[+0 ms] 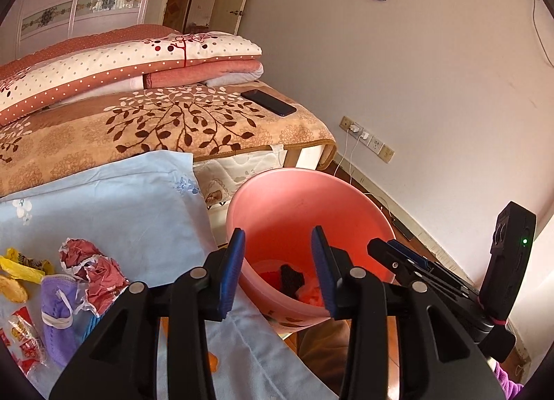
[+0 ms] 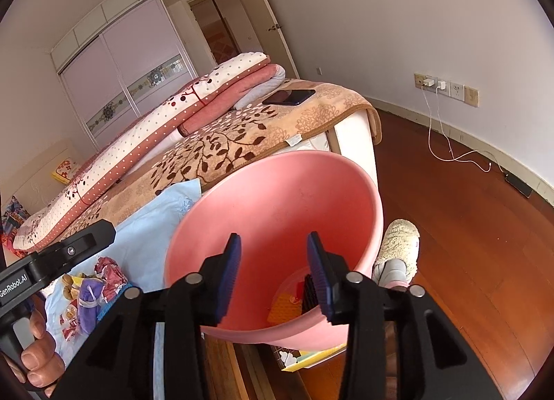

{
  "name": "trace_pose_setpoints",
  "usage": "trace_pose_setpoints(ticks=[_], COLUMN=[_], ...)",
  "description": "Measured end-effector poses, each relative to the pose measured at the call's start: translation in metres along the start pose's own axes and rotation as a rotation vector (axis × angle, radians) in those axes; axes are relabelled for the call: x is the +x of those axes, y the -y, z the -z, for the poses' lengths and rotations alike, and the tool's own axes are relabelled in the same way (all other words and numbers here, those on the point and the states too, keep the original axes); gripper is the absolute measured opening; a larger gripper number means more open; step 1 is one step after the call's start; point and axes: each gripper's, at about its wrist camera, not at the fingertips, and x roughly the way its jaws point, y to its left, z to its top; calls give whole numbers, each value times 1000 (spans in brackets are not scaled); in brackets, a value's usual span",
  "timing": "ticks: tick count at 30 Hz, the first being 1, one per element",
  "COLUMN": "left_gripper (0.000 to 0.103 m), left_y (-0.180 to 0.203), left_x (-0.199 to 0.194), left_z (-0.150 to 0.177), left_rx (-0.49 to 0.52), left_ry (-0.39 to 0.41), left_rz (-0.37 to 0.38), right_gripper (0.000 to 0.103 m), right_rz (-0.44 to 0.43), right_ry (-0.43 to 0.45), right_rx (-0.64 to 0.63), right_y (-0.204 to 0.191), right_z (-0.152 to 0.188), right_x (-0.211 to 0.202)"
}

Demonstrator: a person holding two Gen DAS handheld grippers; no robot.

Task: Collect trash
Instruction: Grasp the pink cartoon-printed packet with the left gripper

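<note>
Both grippers hang over the pink bucket (image 2: 277,199) beside the bed; the left gripper (image 1: 277,272) and the right gripper (image 2: 273,275) each stand partly apart with nothing between the pads; a few scraps already lie at the bucket's bottom. The remaining trash (image 1: 69,282) sits on the pale blue cloth (image 1: 131,199): crumpled red paper, a purple mask, yellow wrappers. Best to swing the left gripper back, open wide, and pinch one light piece squarely before lifting.

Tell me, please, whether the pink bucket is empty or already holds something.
Not empty: the pink bucket holds a few pieces at its bottom, a black piece and orange scraps.
</note>
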Motion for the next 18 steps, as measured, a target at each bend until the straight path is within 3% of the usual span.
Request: trace_pose_setpoints(ticks=[8,18], left_gripper=[40,40], left_y=[-16,-47], left_x=[-22,-68], left_z=[2,6], left_rx=[-30,-38], left_ry=[33,104], left_rz=[-32,-126], right_gripper=[43,45], right_rz=[-26,-78], right_ry=[10,11], right_rx=[-51,-142], right_y=[-21,-64], right_z=[1,13], right_x=[-11,-25])
